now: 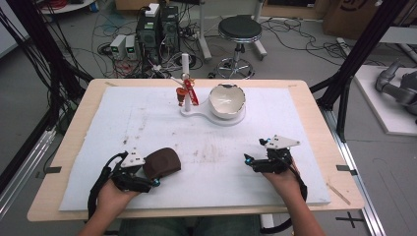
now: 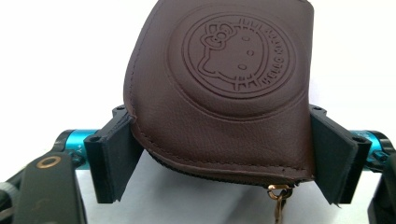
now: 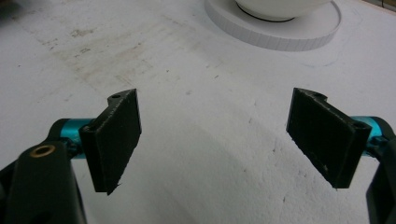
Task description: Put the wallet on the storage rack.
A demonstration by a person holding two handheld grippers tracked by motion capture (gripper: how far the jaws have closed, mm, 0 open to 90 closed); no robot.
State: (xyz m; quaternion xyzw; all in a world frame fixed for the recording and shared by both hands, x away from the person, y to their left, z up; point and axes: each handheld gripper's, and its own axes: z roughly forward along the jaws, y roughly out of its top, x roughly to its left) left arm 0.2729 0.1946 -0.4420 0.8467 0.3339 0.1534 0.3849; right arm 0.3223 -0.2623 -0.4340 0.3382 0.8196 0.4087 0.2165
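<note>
Two grippers rest on the white mat. The brown pouch (image 2: 219, 88) sits right between the left gripper's (image 2: 219, 158) pads, zip side toward the hand; both pads touch its sides, clenched on it. The right gripper (image 3: 215, 140) is far from the pouch, jaws wide, holding nothing. A stamped cat face reads "Hello Kitty".

Both grippers, left gripper (image 1: 147, 175) and right gripper (image 1: 259, 156), have black bodies, flat black pads, teal rods, grey triangular plates, black cables.

A wooden table (image 1: 64, 147) carried a white mat (image 1: 147, 123); on it lay a pouch (image 1: 162, 162) and a bowl stand (image 1: 216, 116).
</note>
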